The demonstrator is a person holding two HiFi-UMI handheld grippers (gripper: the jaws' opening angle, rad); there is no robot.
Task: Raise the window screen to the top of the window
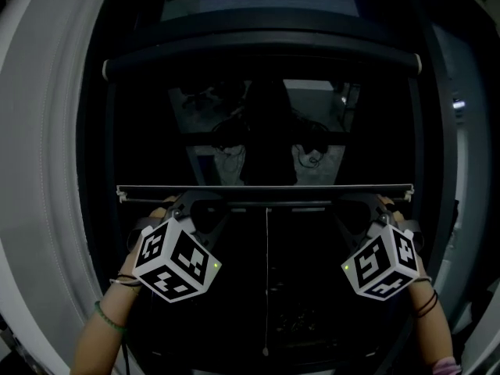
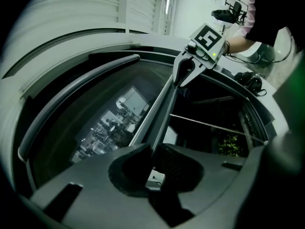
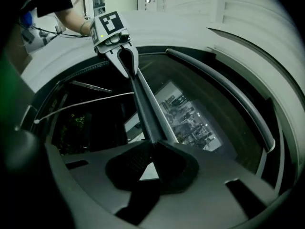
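The window screen's grey bottom bar (image 1: pixel 266 193) lies level across the dark window, about halfway up. The roller tube (image 1: pixel 266 62) sits well above it. My left gripper (image 1: pixel 194 208) is shut on the bar near its left end. My right gripper (image 1: pixel 359 208) is shut on it near the right end. In the left gripper view the bar (image 2: pixel 157 113) runs from my pinched left gripper (image 2: pixel 151 154) across to the right gripper (image 2: pixel 183 73). The right gripper view mirrors this: the bar (image 3: pixel 145 109) leaves my right gripper (image 3: pixel 153 149) and reaches the left gripper (image 3: pixel 125 61).
A thin pull cord (image 1: pixel 266 280) hangs from the bar's middle. The white window frame (image 1: pixel 47 170) curves round both sides. Through the glass (image 2: pixel 112 123) I see city buildings. The person's forearms (image 1: pixel 101 334) come up from below.
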